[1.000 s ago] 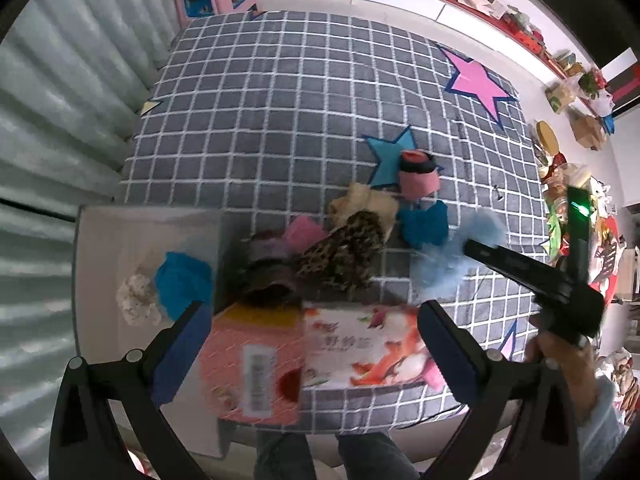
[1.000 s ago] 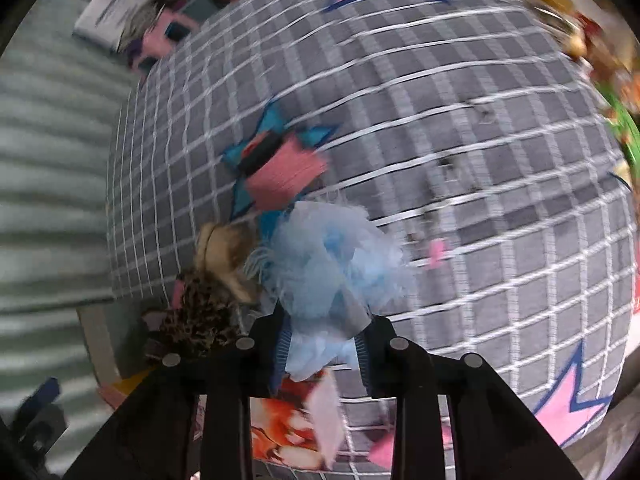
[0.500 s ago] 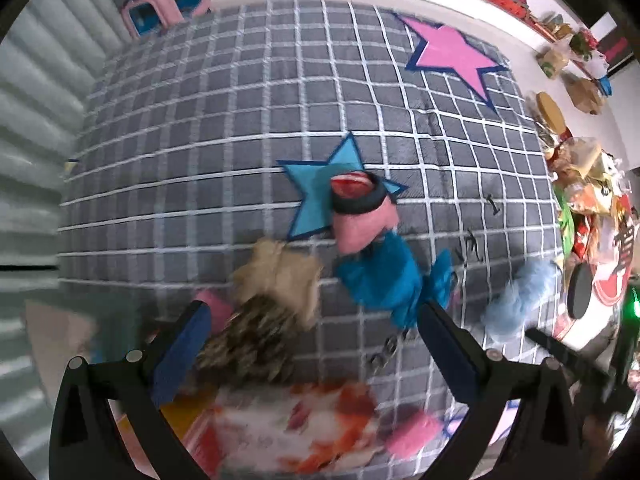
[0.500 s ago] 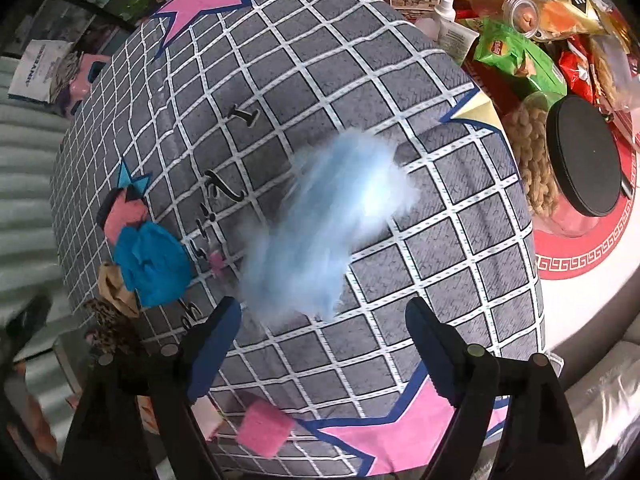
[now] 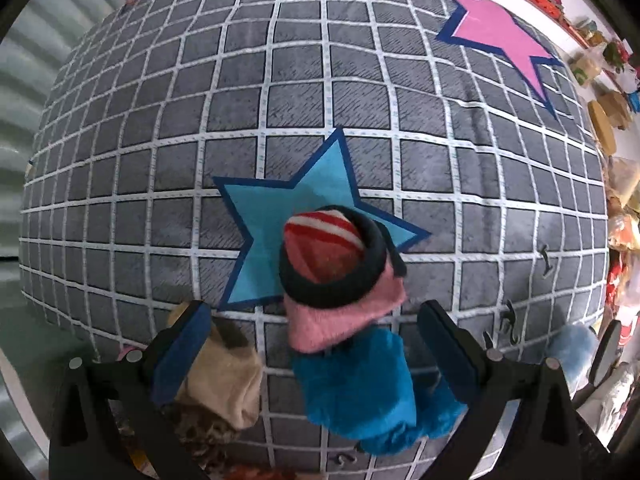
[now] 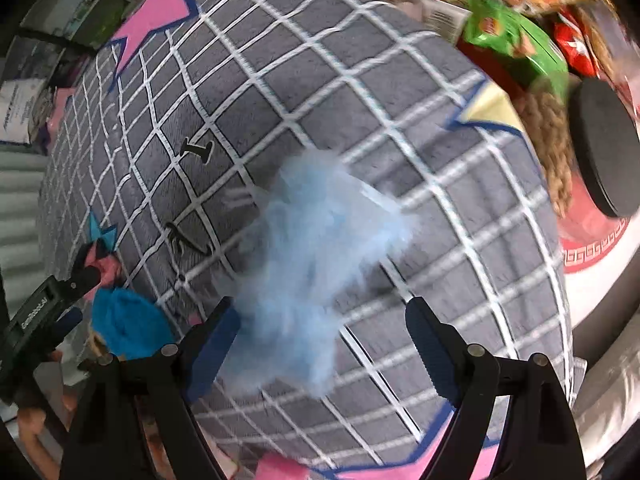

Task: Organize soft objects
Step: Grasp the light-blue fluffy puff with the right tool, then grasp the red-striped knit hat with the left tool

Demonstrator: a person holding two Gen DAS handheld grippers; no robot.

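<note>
on the grey checked bedspread (image 5: 304,80), near its middle, a light blue star patch (image 5: 280,232) carries a rolled sock bundle (image 5: 332,264): red-and-white striped at the core, ringed by a dark cuff, with a pink fuzzy part toward the near edge. touching that pink part on the near side lies a bright blue plush item (image 5: 356,392). just beside it, toward the left edge, sits a tan sock bundle (image 5: 224,376), with a leopard-print piece (image 5: 196,432) partly hidden below it. the left gripper (image 5: 316,356) points down over this cluster, its jaws spread wide; the blue plush item sits between the blue pads without either pad pressing it, and the left pad overlaps the tan bundle in view, though contact cannot be told.

toward the right edge of the bedspread, the light blue fluffy item (image 6: 316,280) lies loose on the fabric, blurred. the right gripper (image 6: 320,344) hangs above it with jaws released and wide apart; the fluff reaches up to the left pad, while the right pad stands clear of it. a pink star patch (image 5: 500,36) marks the far right corner. beyond the right edge stand snack packets (image 6: 516,44) and a jar with a black lid (image 6: 604,148). a small pink item (image 6: 280,468) lies at the near edge.
</note>
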